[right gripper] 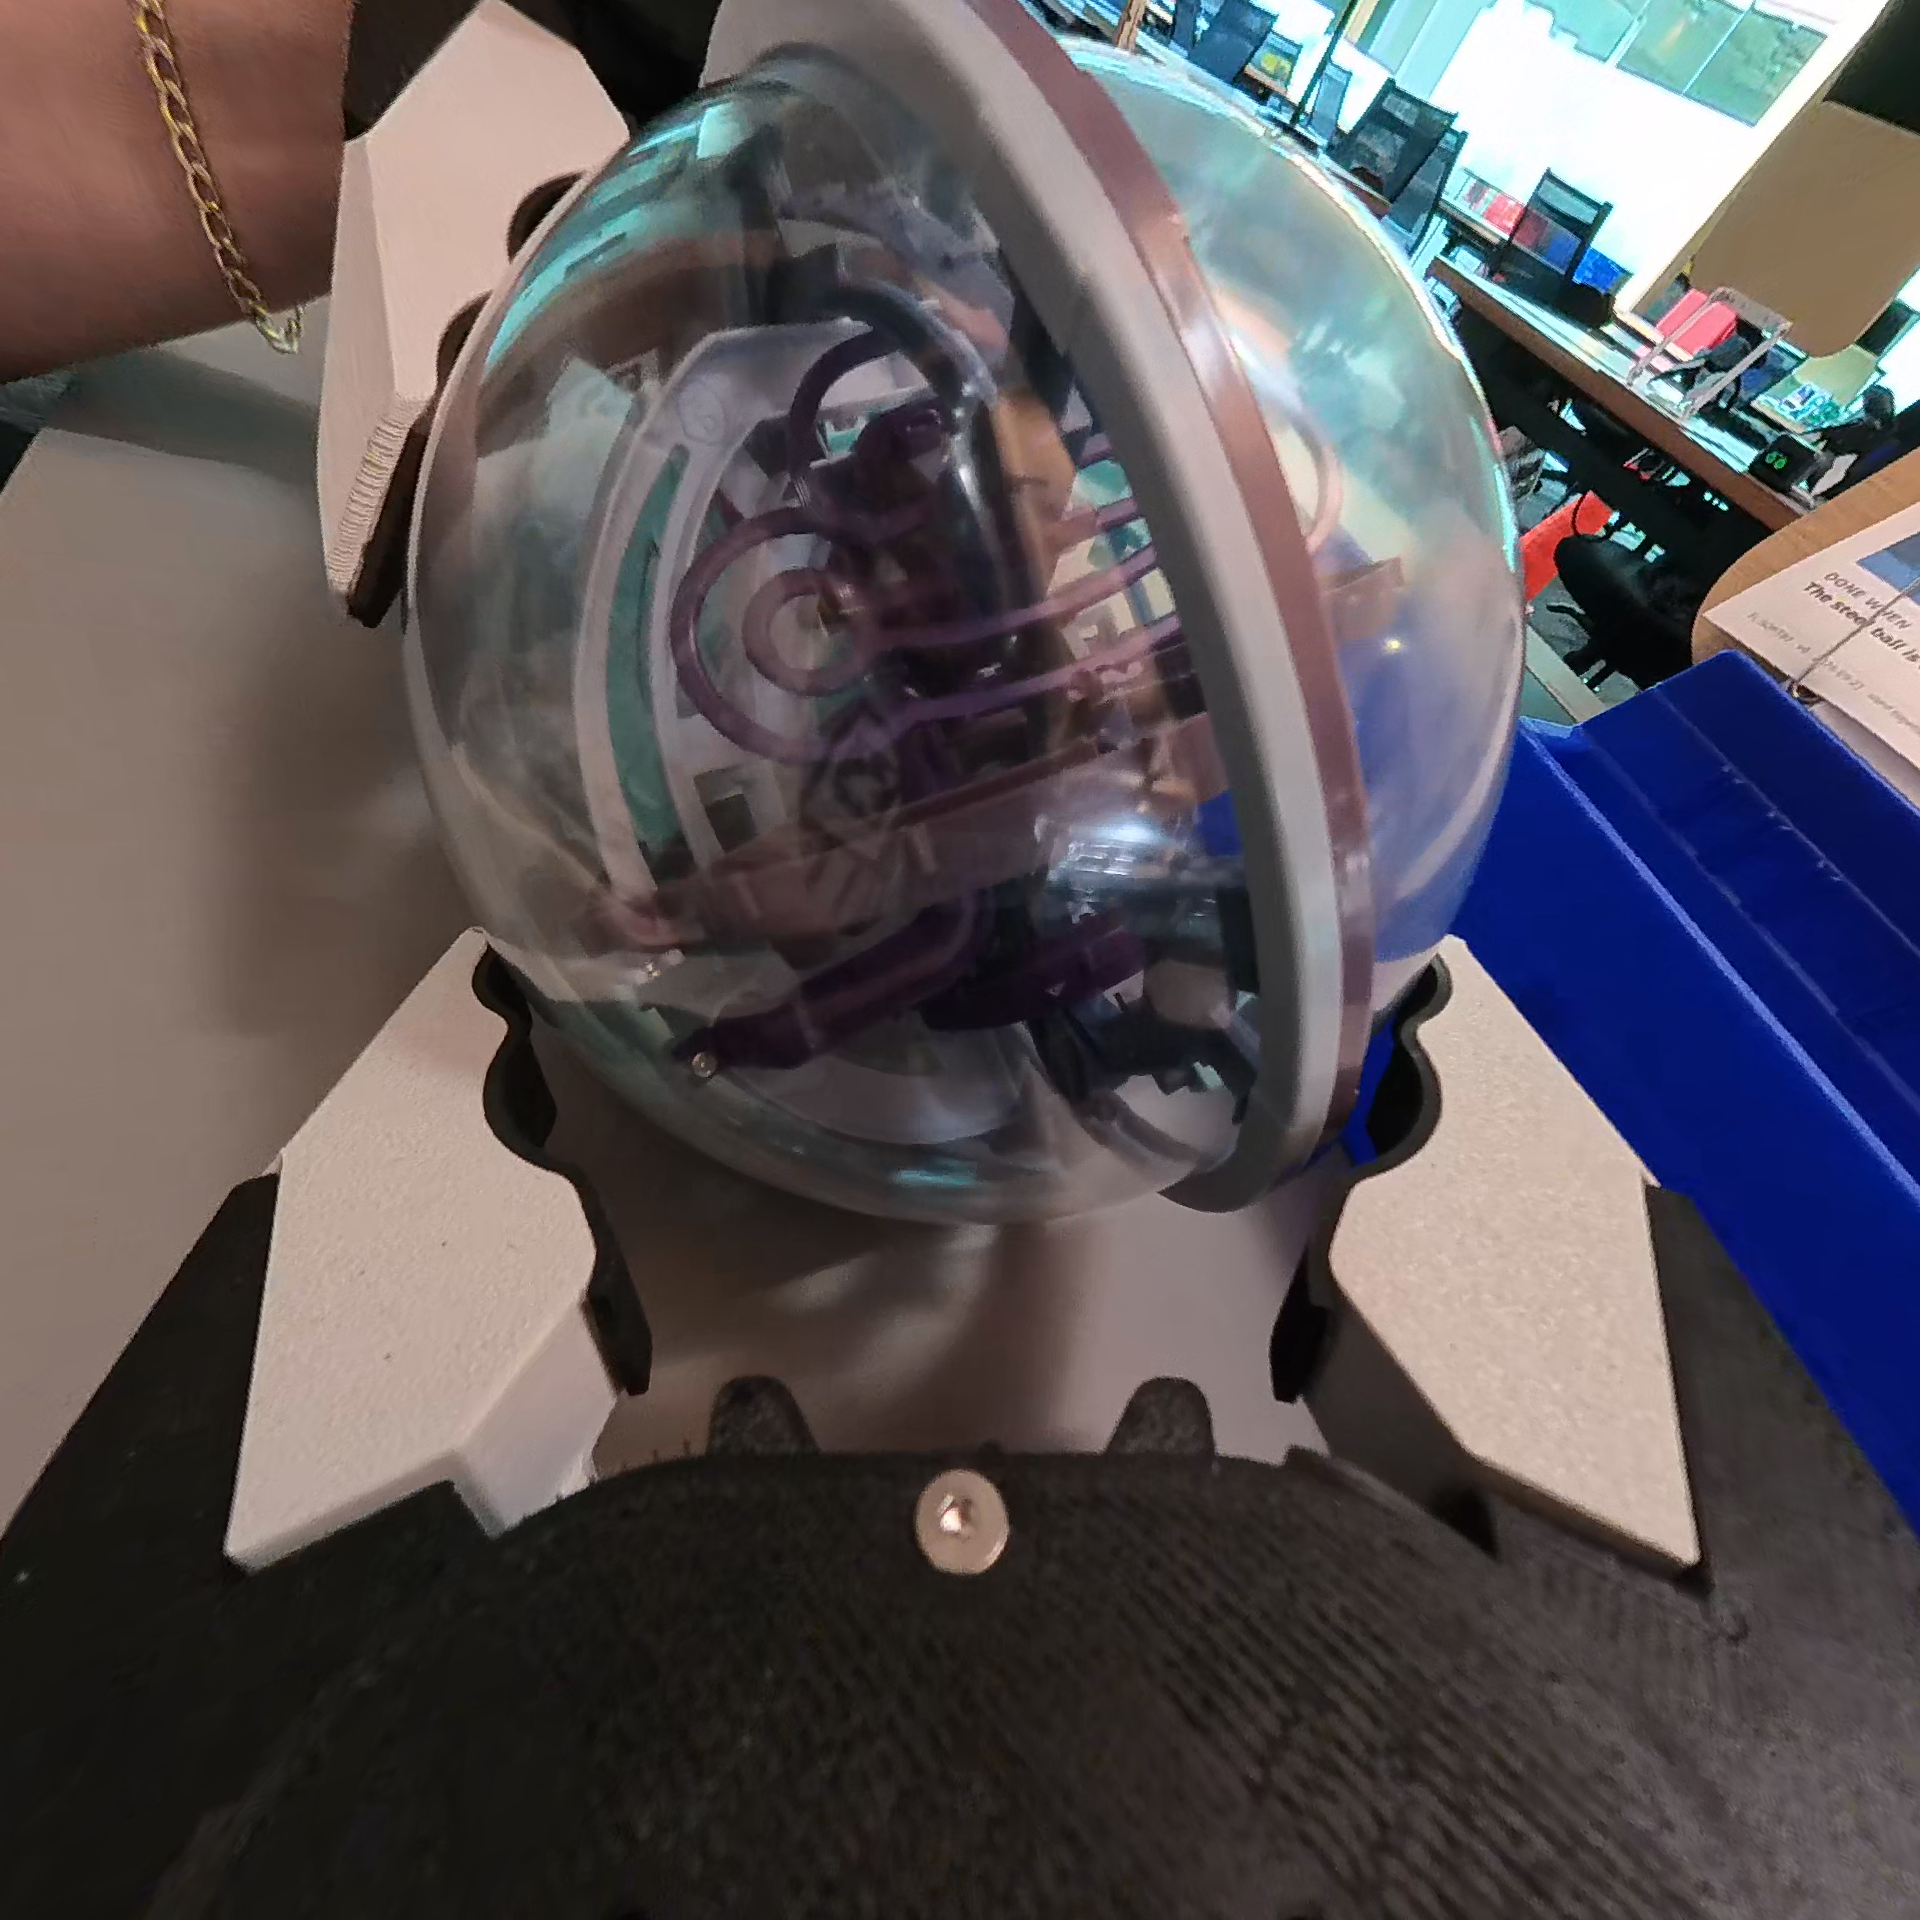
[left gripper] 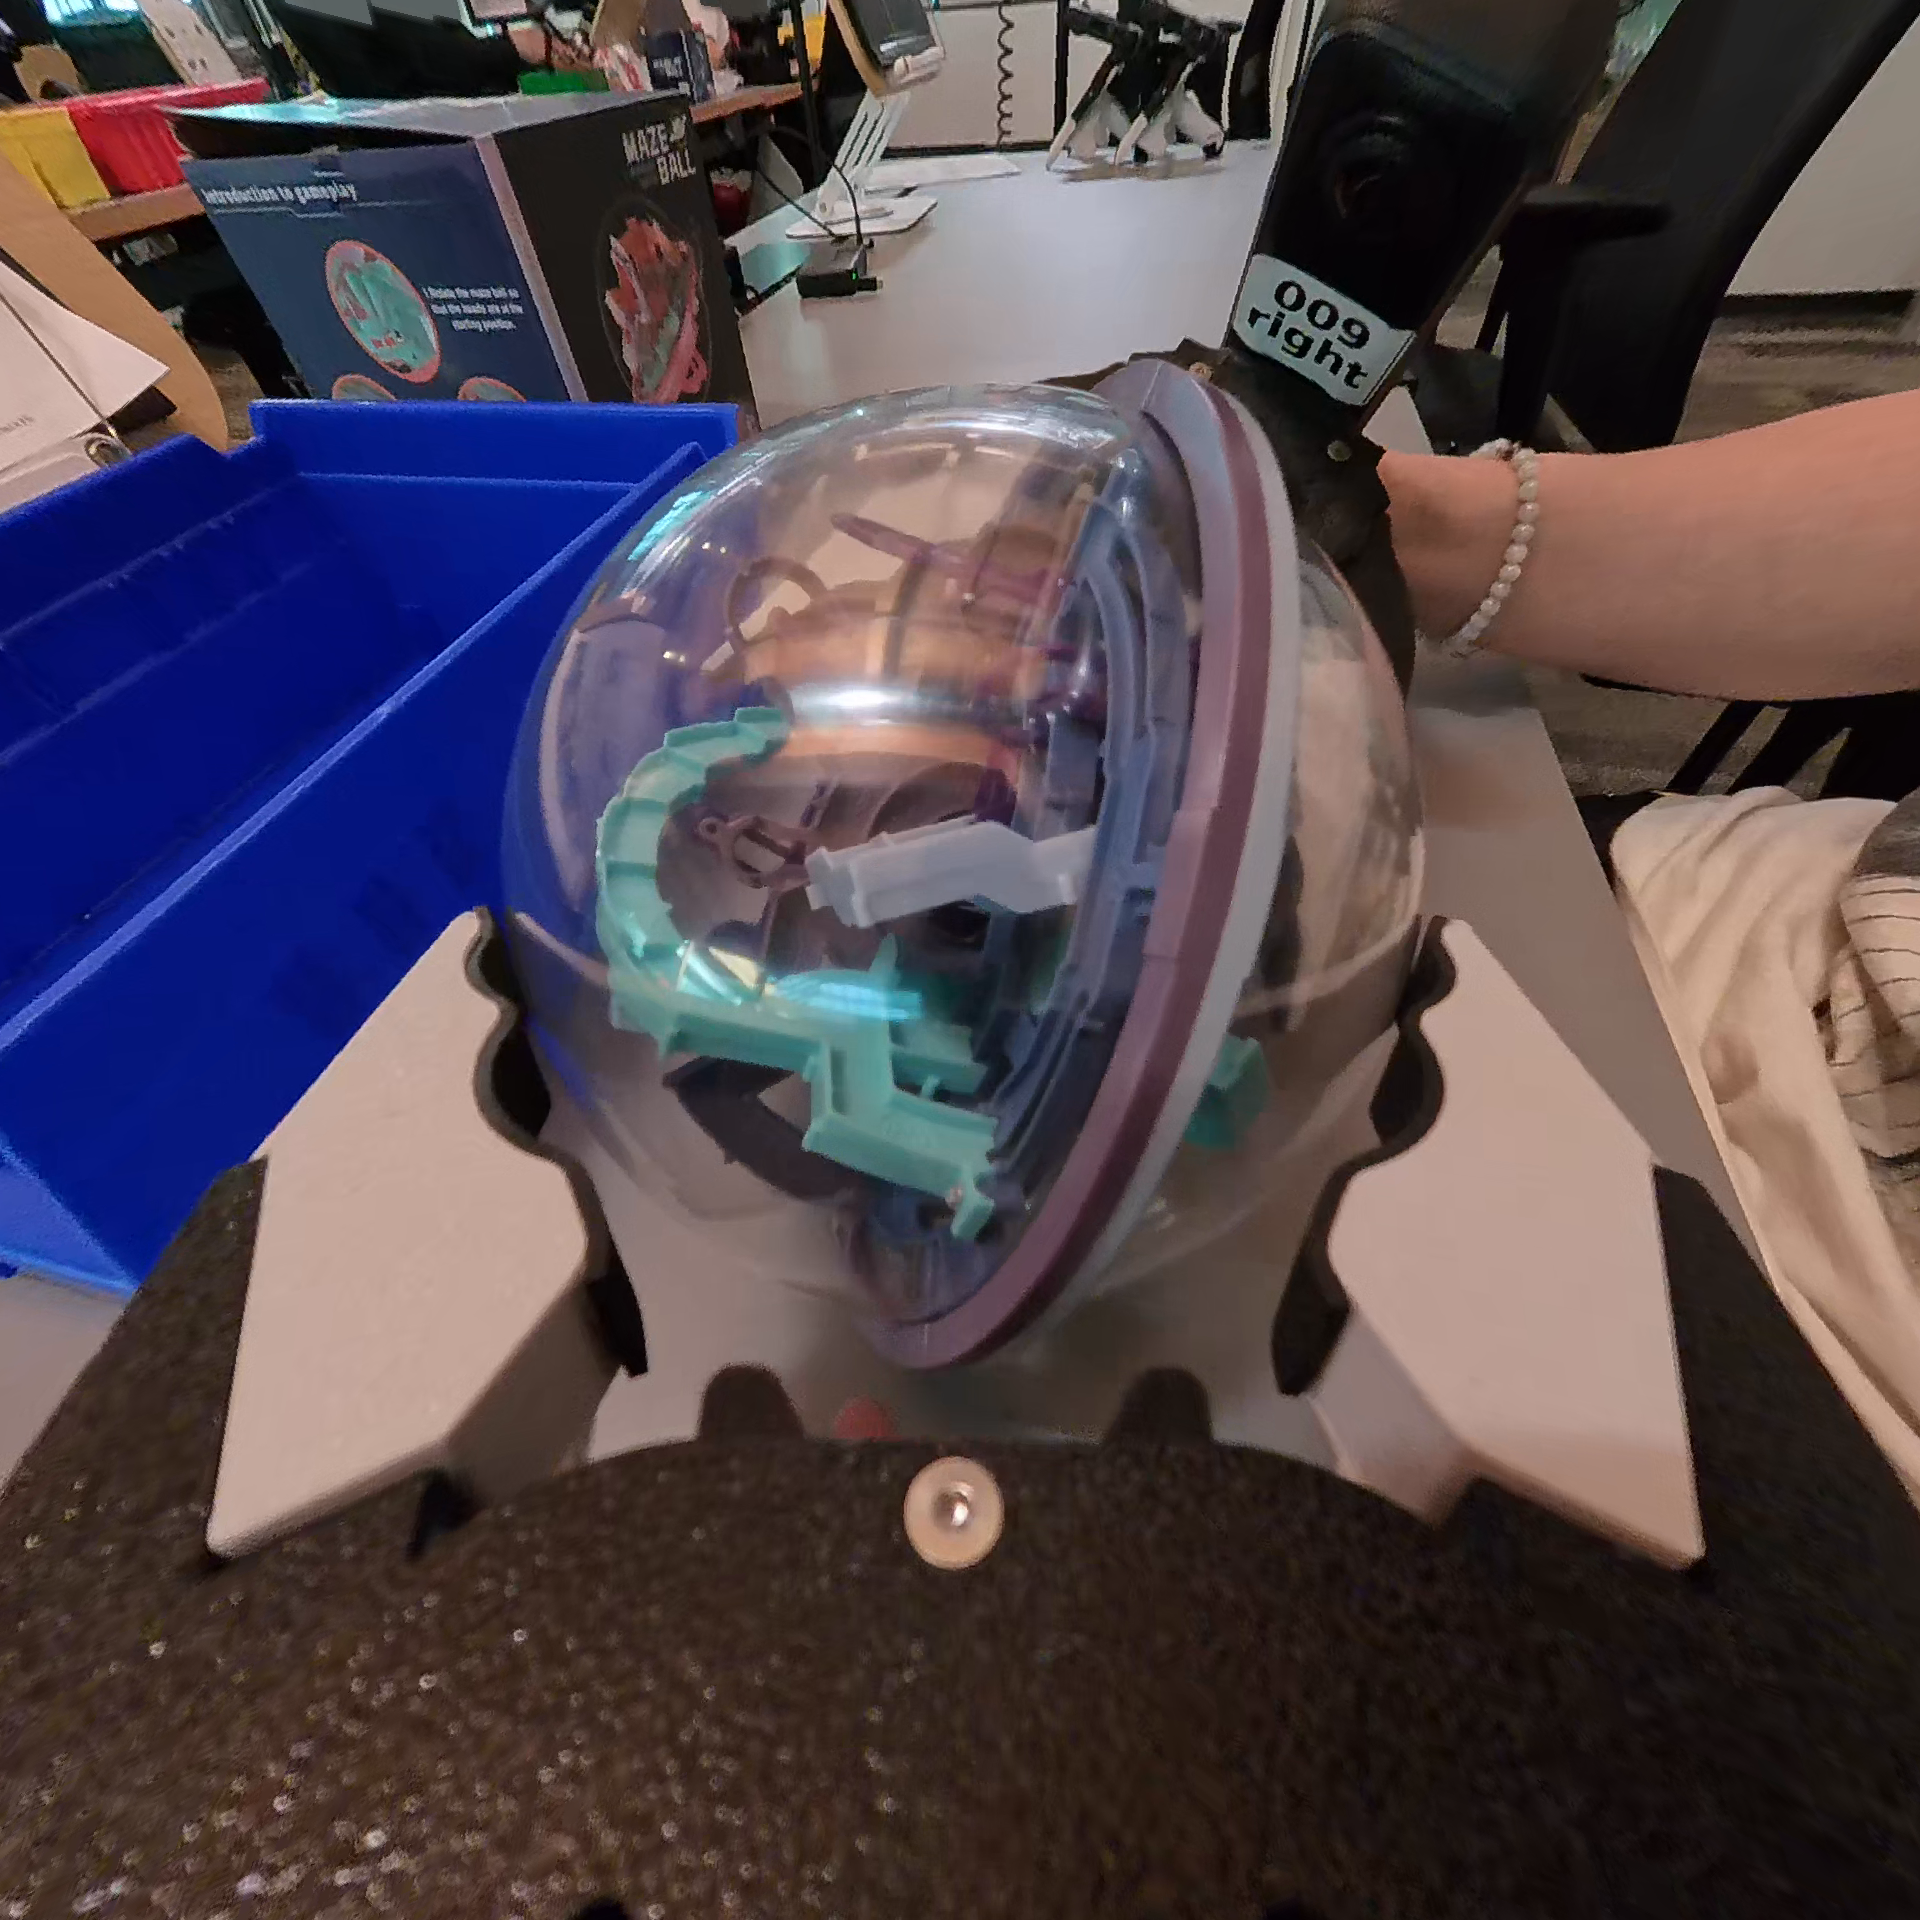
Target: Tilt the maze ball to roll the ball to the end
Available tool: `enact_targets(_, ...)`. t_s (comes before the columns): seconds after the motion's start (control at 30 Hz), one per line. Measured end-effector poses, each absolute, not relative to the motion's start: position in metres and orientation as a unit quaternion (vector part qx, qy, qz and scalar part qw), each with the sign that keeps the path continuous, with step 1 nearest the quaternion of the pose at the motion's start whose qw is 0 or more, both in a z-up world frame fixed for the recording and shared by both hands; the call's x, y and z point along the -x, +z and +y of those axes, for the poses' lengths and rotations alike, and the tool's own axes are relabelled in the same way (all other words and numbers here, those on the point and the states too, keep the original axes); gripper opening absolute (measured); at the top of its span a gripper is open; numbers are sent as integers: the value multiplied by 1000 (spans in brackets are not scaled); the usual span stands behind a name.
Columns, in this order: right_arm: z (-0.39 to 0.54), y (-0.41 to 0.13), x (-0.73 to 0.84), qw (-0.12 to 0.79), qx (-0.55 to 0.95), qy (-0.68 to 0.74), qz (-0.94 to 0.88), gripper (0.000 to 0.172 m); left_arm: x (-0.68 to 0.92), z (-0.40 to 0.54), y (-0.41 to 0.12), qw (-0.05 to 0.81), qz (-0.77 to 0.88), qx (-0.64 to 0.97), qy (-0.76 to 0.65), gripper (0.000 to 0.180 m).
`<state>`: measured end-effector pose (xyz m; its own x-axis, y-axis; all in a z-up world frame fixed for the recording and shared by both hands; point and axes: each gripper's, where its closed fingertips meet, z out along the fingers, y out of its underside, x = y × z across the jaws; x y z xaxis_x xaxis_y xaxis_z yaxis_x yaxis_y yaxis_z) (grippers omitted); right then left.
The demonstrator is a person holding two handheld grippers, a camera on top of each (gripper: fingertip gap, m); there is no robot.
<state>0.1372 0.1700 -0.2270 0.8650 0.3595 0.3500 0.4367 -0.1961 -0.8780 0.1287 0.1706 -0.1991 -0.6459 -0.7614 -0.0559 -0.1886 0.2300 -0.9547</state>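
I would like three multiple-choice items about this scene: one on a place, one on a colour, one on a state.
1. Where is the blue bin in the left wrist view?
A. left of the maze ball
B. on top of it
C. inside it

2. What colour is the curved stepped track inside the sphere?
A. red
B. teal
C. yellow

3. How does the left gripper stand?
A. shut on nothing
B. out of view
C. fingers on both sides of the sphere

Key: 1 A, bin lies at left. 2 B, plainly teal. 3 C, fingers flank the sphere.
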Motion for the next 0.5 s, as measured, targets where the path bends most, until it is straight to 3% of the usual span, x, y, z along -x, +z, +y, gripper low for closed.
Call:
enact_targets(0.37,179,-223,-136,585,772,-18,-247,157,-130,178,-191,274,694,314,-587,157)
enact_targets(0.5,186,-199,-127,618,738,-36,-268,158,-122,184,-172,298,669,281,-620,157)
